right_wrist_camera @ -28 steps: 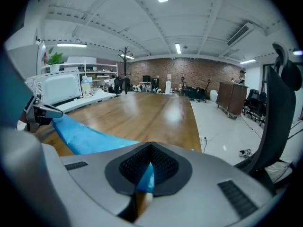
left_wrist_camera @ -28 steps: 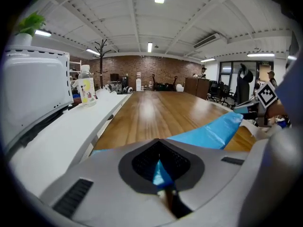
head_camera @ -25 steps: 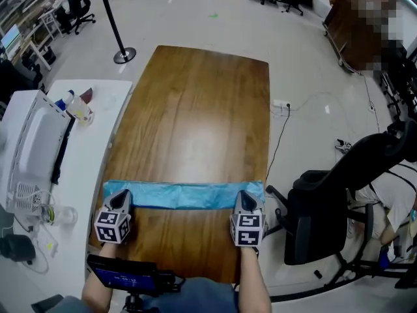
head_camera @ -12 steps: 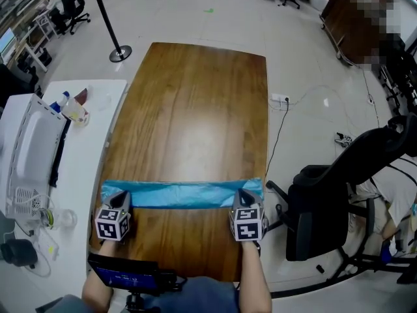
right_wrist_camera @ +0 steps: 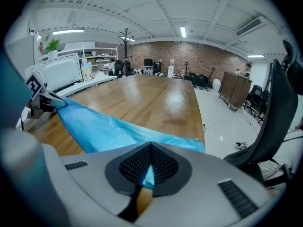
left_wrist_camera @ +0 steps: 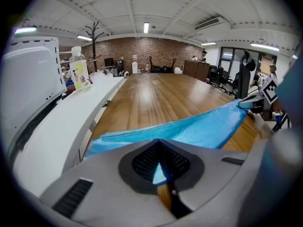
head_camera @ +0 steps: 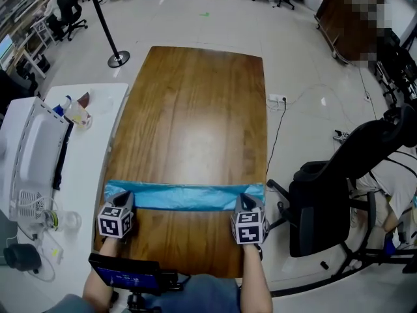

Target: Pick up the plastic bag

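Stretching across the near end of the wooden worktop [head_camera: 195, 122], the blue plastic bag [head_camera: 186, 196] forms a long, narrow band that runs from the worktop's left edge to its right edge. The left gripper [head_camera: 123, 196] is clamped on the bag's left end, at the worktop's near left corner. In the left gripper view its jaws are together, with a sliver of blue film pinched between the dark pads [left_wrist_camera: 144, 160], and the rest of the bag fans away over the wood toward the other gripper. The right gripper [head_camera: 246, 201] is likewise closed on the bag's right end, at the worktop's right edge. The right gripper view shows its jaws shut, with a strip of blue film caught between the pads [right_wrist_camera: 135, 167]. Both grippers point forward and down over the worktop. The bag looks drawn fairly straight between them; whether its middle rests on the wood or hangs just above it cannot be told. Left of the worktop stands a white side table [head_camera: 85, 168] carrying a clear bottle [head_camera: 77, 114] and a white machine [head_camera: 32, 152]. Right of the worktop, on the floor, stands a black office chair [head_camera: 326, 207].
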`<state>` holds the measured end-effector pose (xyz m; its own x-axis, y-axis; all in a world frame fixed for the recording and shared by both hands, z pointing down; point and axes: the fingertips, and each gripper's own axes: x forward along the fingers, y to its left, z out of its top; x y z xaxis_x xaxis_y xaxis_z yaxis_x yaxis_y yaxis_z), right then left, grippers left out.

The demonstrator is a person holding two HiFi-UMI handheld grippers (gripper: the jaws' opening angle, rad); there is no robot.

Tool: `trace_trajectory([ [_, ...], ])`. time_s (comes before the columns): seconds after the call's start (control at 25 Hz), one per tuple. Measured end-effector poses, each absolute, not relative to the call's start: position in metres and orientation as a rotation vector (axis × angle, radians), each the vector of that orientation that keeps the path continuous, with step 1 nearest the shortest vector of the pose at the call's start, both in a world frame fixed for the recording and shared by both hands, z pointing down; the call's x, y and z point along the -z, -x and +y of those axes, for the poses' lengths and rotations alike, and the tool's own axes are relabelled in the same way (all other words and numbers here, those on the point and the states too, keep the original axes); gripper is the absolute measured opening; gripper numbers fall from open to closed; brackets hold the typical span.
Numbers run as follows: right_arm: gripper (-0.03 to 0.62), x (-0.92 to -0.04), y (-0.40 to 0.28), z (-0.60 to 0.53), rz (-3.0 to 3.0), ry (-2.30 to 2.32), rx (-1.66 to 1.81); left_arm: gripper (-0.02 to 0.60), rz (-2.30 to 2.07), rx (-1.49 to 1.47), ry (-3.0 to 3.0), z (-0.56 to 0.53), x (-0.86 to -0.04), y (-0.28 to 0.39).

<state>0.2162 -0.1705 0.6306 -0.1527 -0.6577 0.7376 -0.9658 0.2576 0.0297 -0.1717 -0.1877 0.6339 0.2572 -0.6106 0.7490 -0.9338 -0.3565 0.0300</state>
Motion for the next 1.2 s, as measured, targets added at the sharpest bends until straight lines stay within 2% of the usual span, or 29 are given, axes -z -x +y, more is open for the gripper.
trace_trajectory([
  [1.0, -0.012, -0.633, -0.211, -0.116, -1.866, -1.602, -0.706, 0.017, -1.282, -0.920, -2.132, -0.176, -0.633, 0.175],
  [1.2, -0.012, -0.614, -0.218, -0.119, -1.917, -1.675, -0.679, 0.016, -1.326, -0.812, -2.161, -0.179, -0.609, 0.174],
])
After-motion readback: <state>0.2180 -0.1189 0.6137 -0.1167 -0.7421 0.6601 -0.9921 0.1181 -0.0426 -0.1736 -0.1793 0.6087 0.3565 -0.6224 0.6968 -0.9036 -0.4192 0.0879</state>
